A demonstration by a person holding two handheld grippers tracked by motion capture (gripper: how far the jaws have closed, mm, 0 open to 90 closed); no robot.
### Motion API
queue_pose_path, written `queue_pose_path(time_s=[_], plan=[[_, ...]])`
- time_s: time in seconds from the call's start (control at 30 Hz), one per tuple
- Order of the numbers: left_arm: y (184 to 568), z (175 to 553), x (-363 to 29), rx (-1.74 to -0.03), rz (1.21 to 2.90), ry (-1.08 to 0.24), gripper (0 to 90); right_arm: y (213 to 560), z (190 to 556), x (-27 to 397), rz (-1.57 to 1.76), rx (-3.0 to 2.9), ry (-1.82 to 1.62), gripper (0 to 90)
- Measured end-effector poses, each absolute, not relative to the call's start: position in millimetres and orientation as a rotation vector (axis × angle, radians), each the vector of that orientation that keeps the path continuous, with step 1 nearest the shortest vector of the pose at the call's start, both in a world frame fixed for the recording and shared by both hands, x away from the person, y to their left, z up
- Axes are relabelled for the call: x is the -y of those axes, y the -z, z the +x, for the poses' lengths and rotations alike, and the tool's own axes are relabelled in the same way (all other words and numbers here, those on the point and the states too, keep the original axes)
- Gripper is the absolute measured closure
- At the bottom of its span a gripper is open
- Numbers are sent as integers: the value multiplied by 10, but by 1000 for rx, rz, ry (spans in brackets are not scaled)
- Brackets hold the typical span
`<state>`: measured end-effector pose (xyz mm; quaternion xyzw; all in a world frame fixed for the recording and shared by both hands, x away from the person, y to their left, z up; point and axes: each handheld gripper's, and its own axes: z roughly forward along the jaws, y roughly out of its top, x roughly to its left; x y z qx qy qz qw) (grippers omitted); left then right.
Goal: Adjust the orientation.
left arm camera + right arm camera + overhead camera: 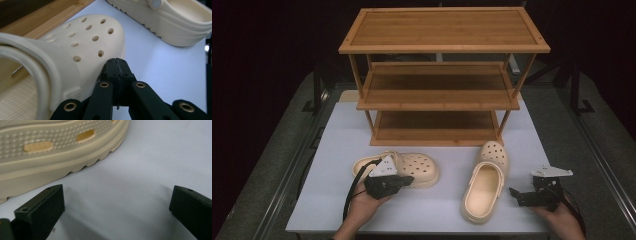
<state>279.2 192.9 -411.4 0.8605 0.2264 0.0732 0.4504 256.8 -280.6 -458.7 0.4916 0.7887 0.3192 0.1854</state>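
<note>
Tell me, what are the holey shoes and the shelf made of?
The two clogs look like soft moulded foam or rubber: cream, matte, one smooth piece with punched holes and a ridged sole. The shelf rack looks like bamboo or light wood: honey-coloured slats with fine grain lines and a slight sheen, probably varnished.

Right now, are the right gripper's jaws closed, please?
No, the right gripper has its jaws wide apart over bare table.
</note>
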Motion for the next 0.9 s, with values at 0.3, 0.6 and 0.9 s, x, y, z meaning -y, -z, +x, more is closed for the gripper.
queue_pose_path(time_s=[0.3,0.6,0.9], plan=[[3908,2685,-2187,-569,2087,-158,900,4587,2567,2807,1386,-2222,-899,0],[3734,2737,-2656,-659,2055,-244,900,4587,2568,2807,1385,-2223,-900,0],[3713,2969,-3070,-746,2009,-309,900,4587,2569,2806,1385,-2223,-900,0]])
